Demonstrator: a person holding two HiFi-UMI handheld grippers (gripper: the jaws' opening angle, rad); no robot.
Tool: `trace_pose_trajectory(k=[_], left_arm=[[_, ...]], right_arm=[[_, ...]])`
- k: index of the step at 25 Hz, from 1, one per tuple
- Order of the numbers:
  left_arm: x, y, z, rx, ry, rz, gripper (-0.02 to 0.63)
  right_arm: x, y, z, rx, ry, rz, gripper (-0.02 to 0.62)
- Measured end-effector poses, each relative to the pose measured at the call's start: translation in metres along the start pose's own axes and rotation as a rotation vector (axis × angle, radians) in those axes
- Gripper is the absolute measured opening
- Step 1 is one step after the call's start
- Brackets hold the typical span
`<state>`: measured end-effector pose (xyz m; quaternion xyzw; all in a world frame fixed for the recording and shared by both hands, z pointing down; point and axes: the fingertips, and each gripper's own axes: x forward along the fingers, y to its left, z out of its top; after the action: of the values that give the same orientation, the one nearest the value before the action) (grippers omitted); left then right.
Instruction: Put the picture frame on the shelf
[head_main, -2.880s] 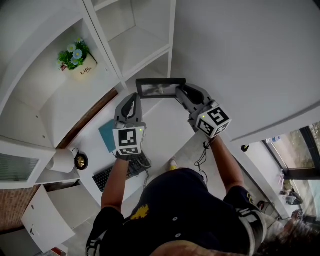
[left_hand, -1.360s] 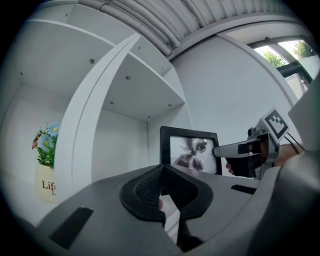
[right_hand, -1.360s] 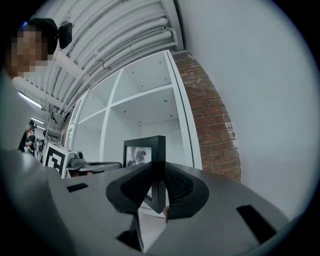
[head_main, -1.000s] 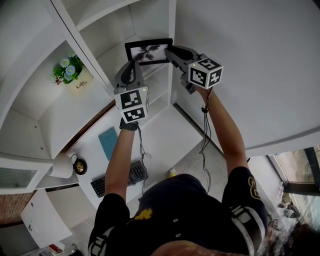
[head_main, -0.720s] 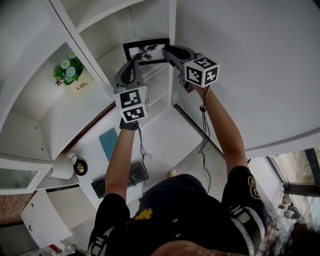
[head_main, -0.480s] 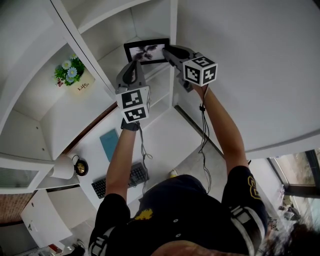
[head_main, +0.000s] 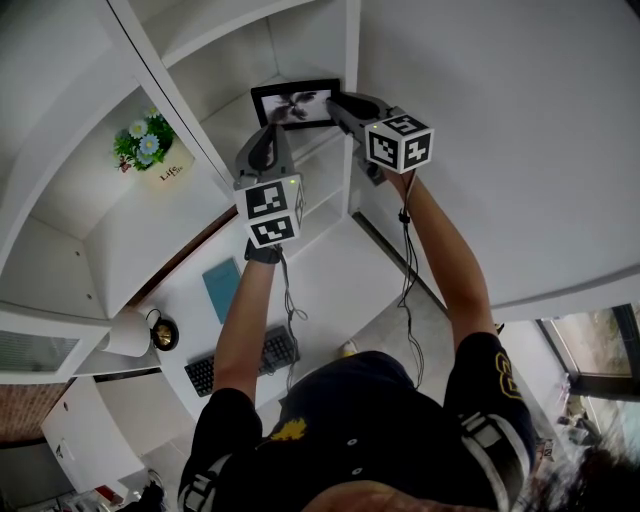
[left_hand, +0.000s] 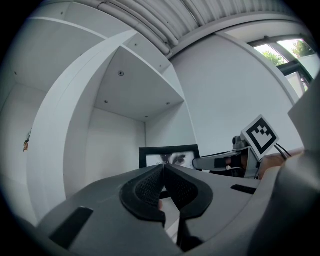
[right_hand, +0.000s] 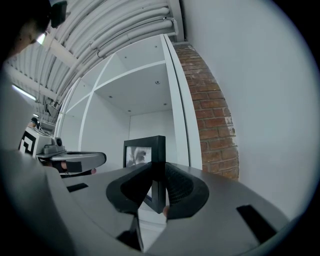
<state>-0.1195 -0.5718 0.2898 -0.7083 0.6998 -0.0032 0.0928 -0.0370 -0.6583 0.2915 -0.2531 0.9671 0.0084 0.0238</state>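
Note:
The black picture frame stands upright in the upper shelf compartment, close to its right wall. My right gripper is shut on the frame's right edge; in the right gripper view the frame sits edge-on between the pads of the right gripper. My left gripper hovers just in front of the frame's lower left, jaws shut with nothing in them. From the left gripper view the frame shows beyond the closed tips of the left gripper, with the right gripper at its side.
A pot of flowers sits in the compartment to the left. The white upright and a brick wall bound the frame's right side. Below are a desk with a keyboard, a teal notebook and a small lamp.
Since the earliest frame both grippers have risen from desk height to the upper compartment, carrying the frame. Over the last second the frame has barely shifted.

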Motion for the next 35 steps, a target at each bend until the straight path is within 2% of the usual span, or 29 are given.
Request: trace_pose_trajectory(k=[16, 24, 35], left_arm=[[-0.0048, -0.0005, 0.0020, 0.007, -0.004, -0.002, 0.018], [-0.0053, -0.0038, 0.0008, 0.006, 0.000, -0.017, 0.018], [-0.0097, -0.0064, 0.0014, 0.001, 0.000, -0.028, 0.018]], right_arm=[[-0.0005, 0.0003, -0.0048, -0.067, -0.011, -0.064, 0.086], [0.0004, 0.0057, -0.0030, -0.112, -0.010, -0.084, 0.120], [-0.0068, 0.0027, 0.0005, -0.111, -0.023, -0.116, 0.129]])
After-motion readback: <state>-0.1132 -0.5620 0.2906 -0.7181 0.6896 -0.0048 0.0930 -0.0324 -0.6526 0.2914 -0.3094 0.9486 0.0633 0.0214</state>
